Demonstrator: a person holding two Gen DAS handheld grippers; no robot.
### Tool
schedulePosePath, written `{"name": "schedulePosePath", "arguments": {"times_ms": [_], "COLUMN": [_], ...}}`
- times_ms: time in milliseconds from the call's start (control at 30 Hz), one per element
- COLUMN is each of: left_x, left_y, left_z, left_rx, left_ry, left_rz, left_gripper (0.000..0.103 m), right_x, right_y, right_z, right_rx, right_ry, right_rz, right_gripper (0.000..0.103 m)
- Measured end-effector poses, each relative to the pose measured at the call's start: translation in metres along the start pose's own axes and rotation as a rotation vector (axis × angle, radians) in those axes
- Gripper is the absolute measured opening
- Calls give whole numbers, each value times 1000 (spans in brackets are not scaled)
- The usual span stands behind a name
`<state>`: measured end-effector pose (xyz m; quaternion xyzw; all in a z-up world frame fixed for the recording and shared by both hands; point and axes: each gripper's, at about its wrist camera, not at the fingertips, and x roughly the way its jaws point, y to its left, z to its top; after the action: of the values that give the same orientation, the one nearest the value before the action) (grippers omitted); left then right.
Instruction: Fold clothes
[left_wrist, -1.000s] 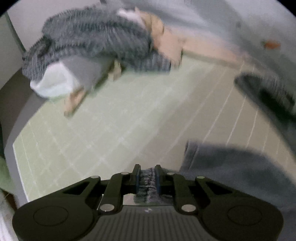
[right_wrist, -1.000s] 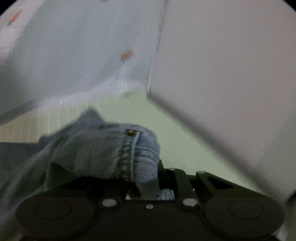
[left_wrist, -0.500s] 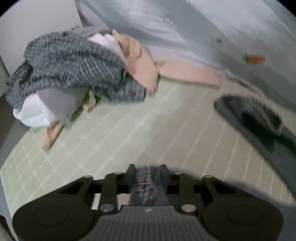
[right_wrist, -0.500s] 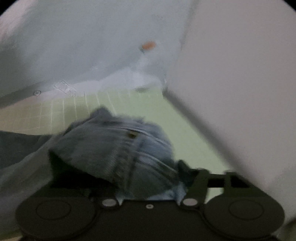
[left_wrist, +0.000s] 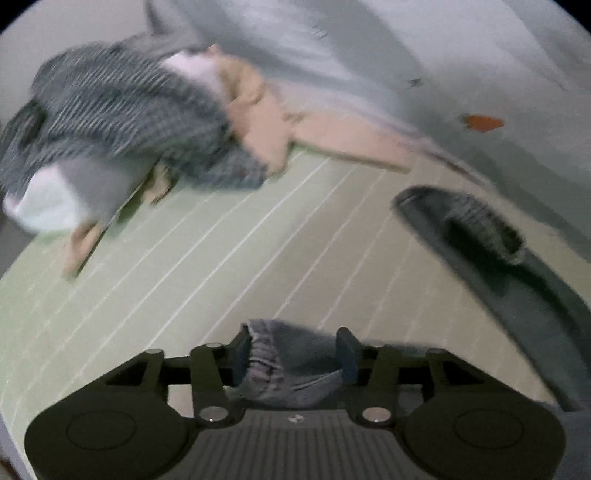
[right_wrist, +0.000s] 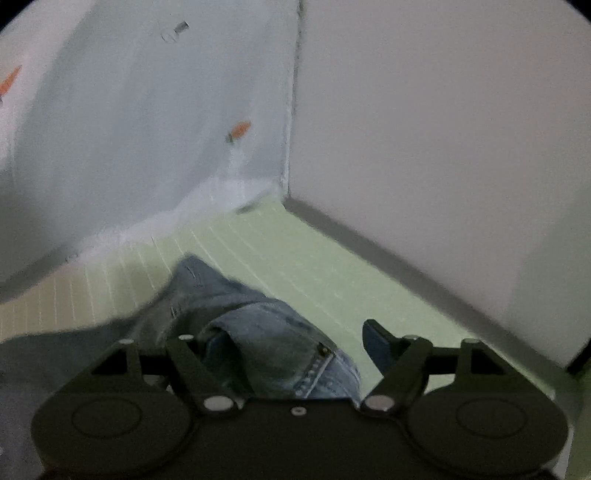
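Blue jeans lie on the green gridded mat (left_wrist: 221, 258). In the left wrist view a gathered edge of the jeans (left_wrist: 288, 369) rests loosely between the spread fingers of my left gripper (left_wrist: 293, 350), which is open. A further fold of the same dark denim (left_wrist: 517, 266) runs along the right. In the right wrist view the jeans' seamed, riveted part (right_wrist: 266, 332) bunches over the left finger of my right gripper (right_wrist: 291, 339). That gripper is open too, and its right fingertip (right_wrist: 375, 339) stands clear of the cloth.
A pile of unfolded clothes (left_wrist: 122, 122), striped grey on top, with a beige garment (left_wrist: 332, 140), sits at the far left of the mat. A pale sheet with orange prints (right_wrist: 129, 129) hangs behind. A plain wall (right_wrist: 443, 147) bounds the right side.
Both grippers were shut on the jeans a second ago; their fingers have spread apart and the denim now lies loose between them. Both views are motion-blurred.
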<state>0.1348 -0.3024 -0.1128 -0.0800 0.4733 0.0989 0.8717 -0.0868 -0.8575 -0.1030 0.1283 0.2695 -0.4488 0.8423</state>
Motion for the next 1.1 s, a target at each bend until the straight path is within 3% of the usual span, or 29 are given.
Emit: {"name": "schedulePosePath", "arguments": {"times_ms": [167, 233, 400, 533, 667, 833, 967, 1033, 1100], "left_x": [1, 4, 18, 26, 33, 42, 45, 45, 45], "left_y": [-30, -38, -58, -71, -76, -68, -68, -67, -65], "left_z": [16, 16, 6, -13, -33, -47, -49, -47, -44], "left_rx": [47, 74, 161, 243, 286, 260, 256, 235, 197], "left_ry": [-20, -12, 23, 85, 142, 199, 205, 209, 216], "left_rz": [-53, -59, -62, -68, -33, -34, -34, -37, -44], "left_gripper": [56, 63, 67, 67, 67, 67, 68, 68, 68], "right_x": [1, 8, 55, 60, 20, -5, 48, 85, 112], "right_y": [27, 34, 25, 8, -3, -4, 15, 22, 27], "right_z": [16, 20, 13, -4, 10, 48, 63, 61, 55], "right_rx": [-76, -137, -147, -103, -90, -30, -21, 33, 103], "right_ry": [-11, 7, 162, 300, 216, 55, 116, 197, 275], "right_rz": [2, 14, 1, 5, 52, 215, 293, 350, 349], "right_gripper": [77, 81, 85, 84, 84, 92, 90, 86, 82]}}
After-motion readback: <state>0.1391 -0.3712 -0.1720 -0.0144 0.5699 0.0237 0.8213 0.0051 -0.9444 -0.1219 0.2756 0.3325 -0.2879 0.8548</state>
